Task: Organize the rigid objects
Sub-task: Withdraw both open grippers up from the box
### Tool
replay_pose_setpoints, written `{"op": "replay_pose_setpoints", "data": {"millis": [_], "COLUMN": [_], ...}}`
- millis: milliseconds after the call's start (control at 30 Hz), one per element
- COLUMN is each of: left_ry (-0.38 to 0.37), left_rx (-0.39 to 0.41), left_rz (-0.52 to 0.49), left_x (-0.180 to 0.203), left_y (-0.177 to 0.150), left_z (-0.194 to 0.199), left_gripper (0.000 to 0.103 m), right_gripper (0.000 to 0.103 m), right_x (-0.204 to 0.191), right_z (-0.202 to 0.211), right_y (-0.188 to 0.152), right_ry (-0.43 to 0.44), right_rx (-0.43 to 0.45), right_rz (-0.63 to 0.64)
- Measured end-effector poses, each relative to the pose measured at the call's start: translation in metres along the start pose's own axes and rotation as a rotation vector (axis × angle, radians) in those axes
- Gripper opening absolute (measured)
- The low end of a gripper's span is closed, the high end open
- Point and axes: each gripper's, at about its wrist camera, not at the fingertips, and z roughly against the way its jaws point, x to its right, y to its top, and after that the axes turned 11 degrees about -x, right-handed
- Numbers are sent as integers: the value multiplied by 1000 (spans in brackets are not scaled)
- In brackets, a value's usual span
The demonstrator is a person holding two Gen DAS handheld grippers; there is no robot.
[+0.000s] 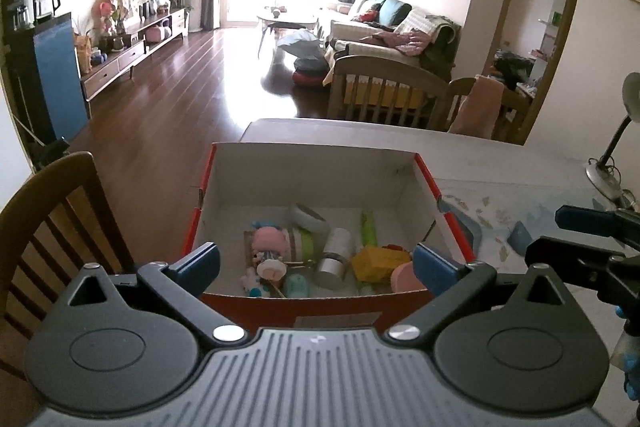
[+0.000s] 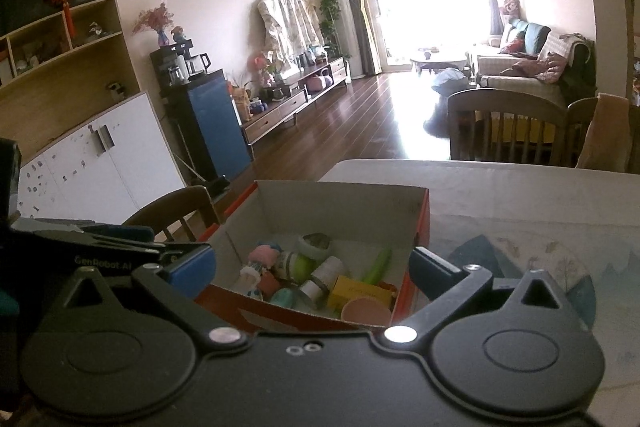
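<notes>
An open red cardboard box [image 1: 426,167] with a white inside stands on the table and also shows in the right wrist view [image 2: 424,223]. In it lie a pink doll [image 1: 269,245], a white and silver bottle [image 1: 335,259], a yellow block [image 1: 378,263], a green stick [image 1: 369,227], a pink round lid [image 1: 404,279] and a teal piece [image 1: 296,285]. My left gripper [image 1: 316,267] is open and empty just above the box's near wall. My right gripper [image 2: 312,273] is open and empty, also at the near wall, to the right of the left one.
A wooden chair [image 1: 52,227] stands left of the table. The table [image 1: 520,167] has a patterned mat [image 2: 560,259] to the right of the box. A desk lamp [image 1: 616,147] stands at the table's right edge. More chairs [image 1: 384,91] stand behind the table.
</notes>
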Motion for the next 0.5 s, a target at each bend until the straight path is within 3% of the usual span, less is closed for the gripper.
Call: {"op": "replay_pose_setpoints", "data": {"millis": [500], "left_ry": [15], "left_rx": [11], "left_rz": [18], "left_x": [2], "left_y": [-5], "left_z": [4], "left_gripper": [103], "right_gripper": [103], "right_x": [4], "right_z": [4], "right_y": [-10], "right_ry": [2], "right_rx": [-9], "right_rz": [-21]}}
